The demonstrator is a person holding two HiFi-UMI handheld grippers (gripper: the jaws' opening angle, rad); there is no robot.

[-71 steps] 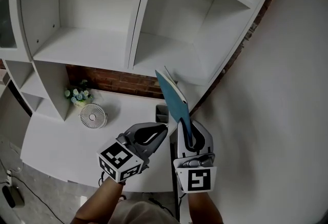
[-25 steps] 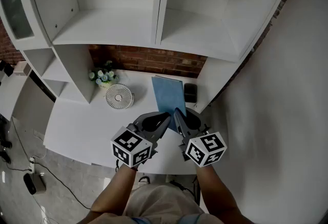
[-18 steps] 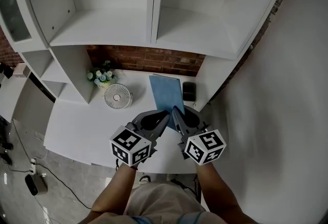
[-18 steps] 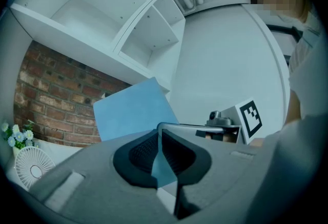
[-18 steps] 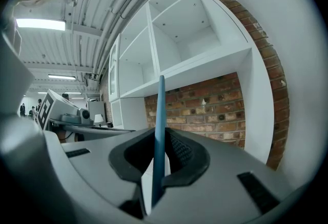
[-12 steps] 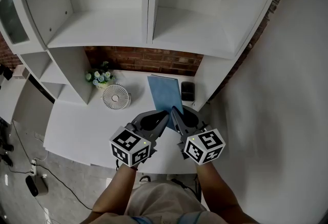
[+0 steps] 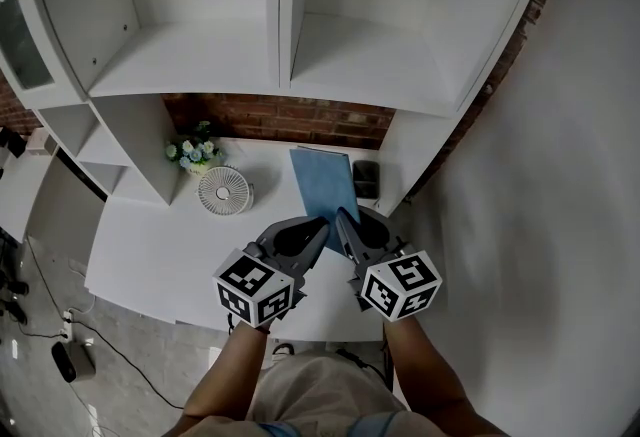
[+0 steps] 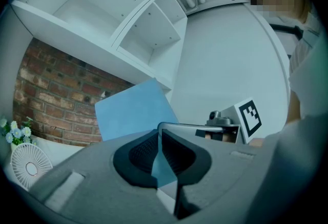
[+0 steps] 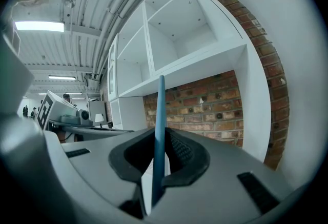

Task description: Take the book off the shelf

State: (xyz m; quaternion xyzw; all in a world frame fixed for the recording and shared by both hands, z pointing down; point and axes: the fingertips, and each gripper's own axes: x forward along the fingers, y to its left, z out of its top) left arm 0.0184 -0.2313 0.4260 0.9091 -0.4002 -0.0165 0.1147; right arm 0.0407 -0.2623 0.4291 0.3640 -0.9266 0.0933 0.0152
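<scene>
Whereas the book (image 7: 325, 185) stood on edge up against the shelf (image 7: 284, 45) a few seconds ago, it now lies with its blue cover facing up, low over the white desk (image 7: 160, 245) and clear of the shelf. Since half a second ago it has barely shifted. Its long axis runs away from me toward the brick wall (image 7: 290, 117), near short edge at my grippers. My right gripper (image 7: 345, 221) is clamped on that near edge; in the right gripper view the book rises edge-on between the jaws. My left gripper (image 7: 320, 225) has its jaws drawn together, tips just beside the book's near left corner. Just right of the book sits a small dark box (image 7: 366, 179); I cannot tell what it holds. Left of the book stand a small round fan (image 7: 224, 191) and a pot (image 7: 195, 153) holding blue and white flowers.
</scene>
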